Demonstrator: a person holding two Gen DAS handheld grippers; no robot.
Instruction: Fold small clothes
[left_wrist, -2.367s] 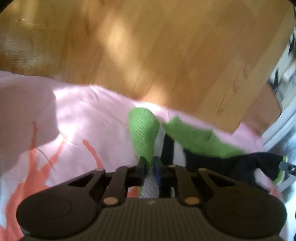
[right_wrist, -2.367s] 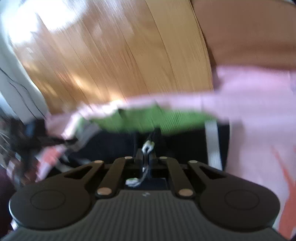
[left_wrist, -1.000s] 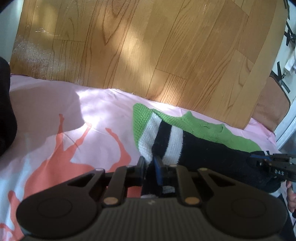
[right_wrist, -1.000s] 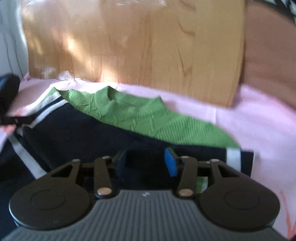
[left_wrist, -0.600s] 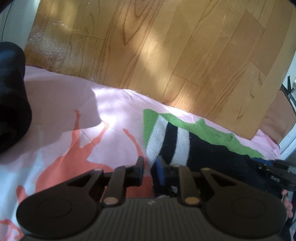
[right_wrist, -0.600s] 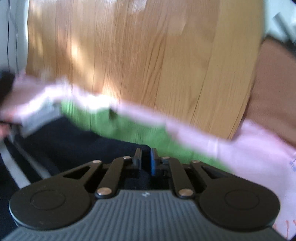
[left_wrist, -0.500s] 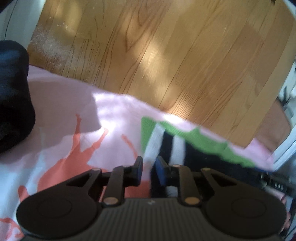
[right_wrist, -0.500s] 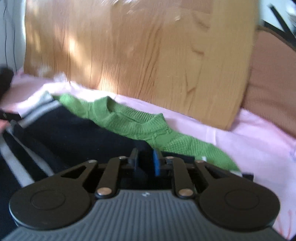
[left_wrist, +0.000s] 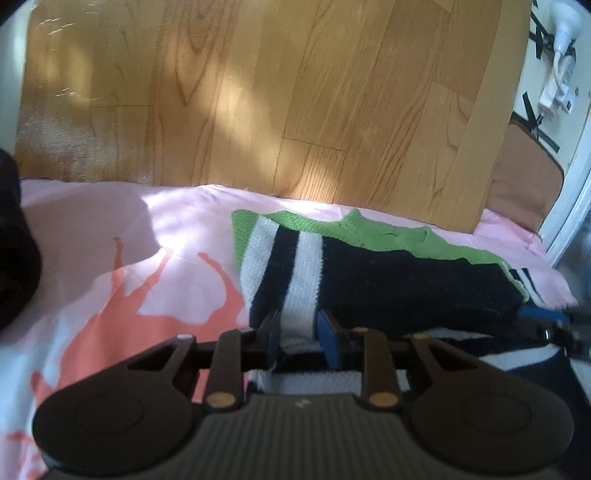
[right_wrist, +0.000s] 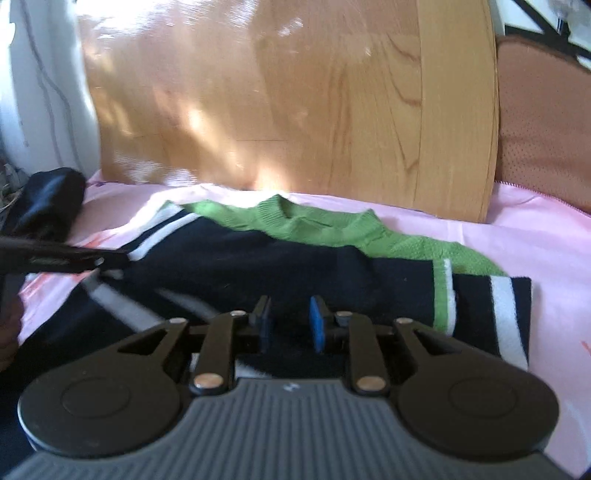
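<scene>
A small knitted sweater (left_wrist: 406, 273), green at the collar and navy with white stripes, lies folded on the pink sheet (left_wrist: 110, 229). In the left wrist view my left gripper (left_wrist: 298, 326) stands over the fold's left end. Its jaws are opening, with a white stripe lying loose between the pads. In the right wrist view the sweater (right_wrist: 258, 266) spreads ahead of my right gripper (right_wrist: 290, 325). Those jaws are opening too, with dark knit under the gap and nothing pinched. The left gripper's tip (right_wrist: 74, 258) shows at the left edge, blurred.
The pink sheet (right_wrist: 535, 240) carries a coral print and ends at a wooden floor (left_wrist: 295, 92). A black bundle (right_wrist: 48, 206) lies at the sheet's left end. A brown cushion (right_wrist: 543, 129) sits at the right, and a white charger with cable (left_wrist: 554, 85) is on the wall.
Both grippers were shut on the sweater's edge and laid it down folded. Their jaws have since parted and let the knit go, and both have drawn back a little.
</scene>
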